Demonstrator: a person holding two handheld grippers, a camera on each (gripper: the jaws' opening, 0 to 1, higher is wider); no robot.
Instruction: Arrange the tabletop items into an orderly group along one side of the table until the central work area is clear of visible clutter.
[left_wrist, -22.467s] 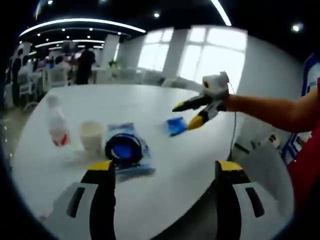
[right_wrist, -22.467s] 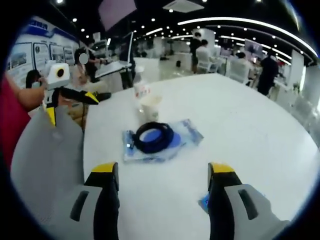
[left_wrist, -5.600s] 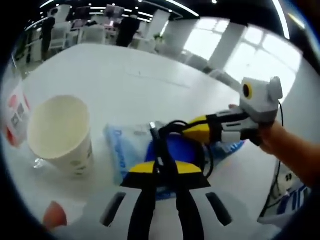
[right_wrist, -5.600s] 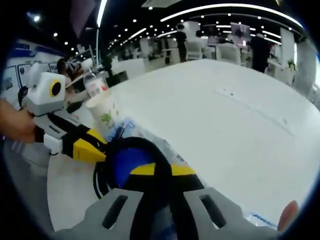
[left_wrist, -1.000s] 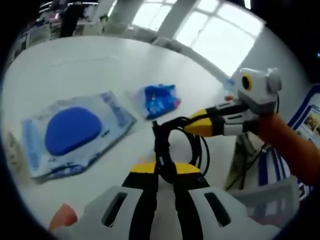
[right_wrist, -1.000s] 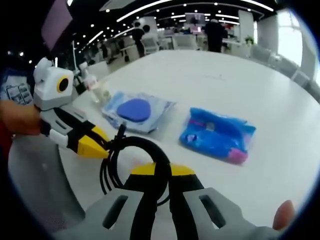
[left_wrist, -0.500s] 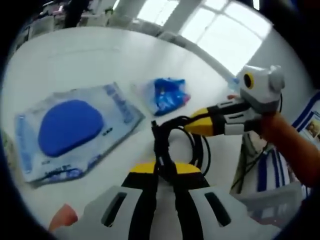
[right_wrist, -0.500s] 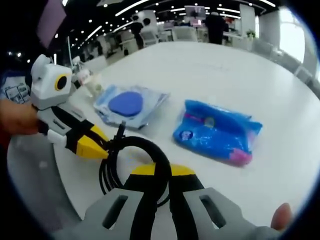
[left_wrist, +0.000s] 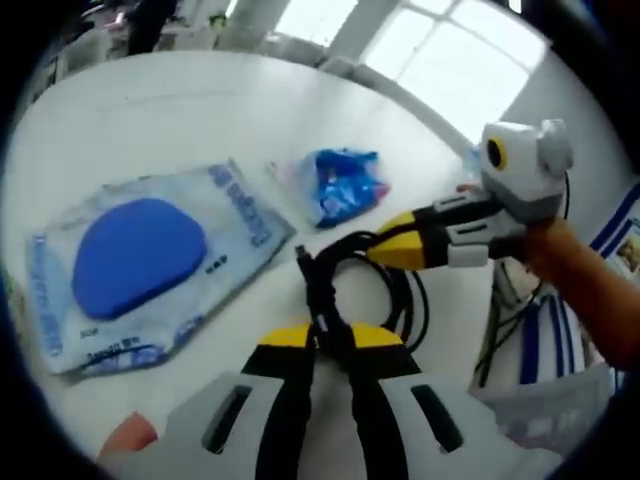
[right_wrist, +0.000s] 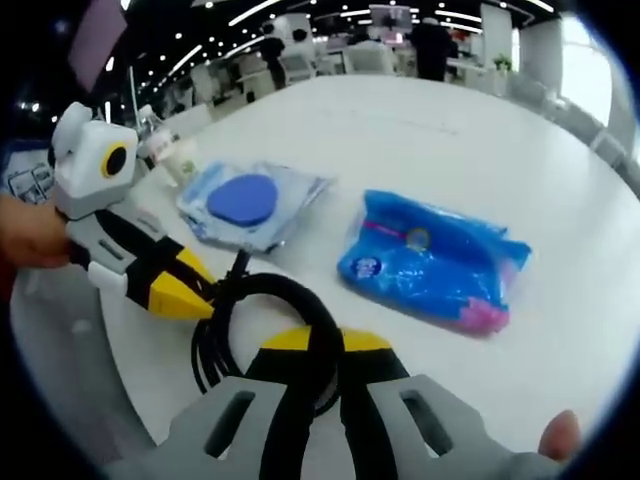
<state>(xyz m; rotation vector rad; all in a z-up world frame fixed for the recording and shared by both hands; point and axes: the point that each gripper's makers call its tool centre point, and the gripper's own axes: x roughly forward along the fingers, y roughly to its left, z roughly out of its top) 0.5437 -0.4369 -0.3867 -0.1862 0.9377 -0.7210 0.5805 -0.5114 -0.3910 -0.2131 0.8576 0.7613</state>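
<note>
A black coiled cable (left_wrist: 319, 285) hangs between both grippers, just above the white table (left_wrist: 180, 110). My left gripper (left_wrist: 326, 336) is shut on the coil's near side. My right gripper (left_wrist: 386, 251) comes in from the right, shut on the coil's far side. In the right gripper view, my right gripper (right_wrist: 318, 343) clamps the cable (right_wrist: 272, 284) and the left gripper (right_wrist: 196, 291) pinches it from the left. A clear pouch with a blue oval pad (left_wrist: 140, 255) (right_wrist: 246, 203) lies flat on the table. A blue crinkled packet (left_wrist: 346, 184) (right_wrist: 432, 262) lies beside it.
A paper cup and a plastic bottle (right_wrist: 172, 150) stand at the table's far left edge in the right gripper view. A grey chair (left_wrist: 560, 400) is past the table edge at lower right in the left gripper view. People and other tables are far behind.
Long ago the cable lay on the pouch with both grippers open. Both grippers then shut on it and lifted it off. Over the last second they hold it still gripped while both views drift slightly.
</note>
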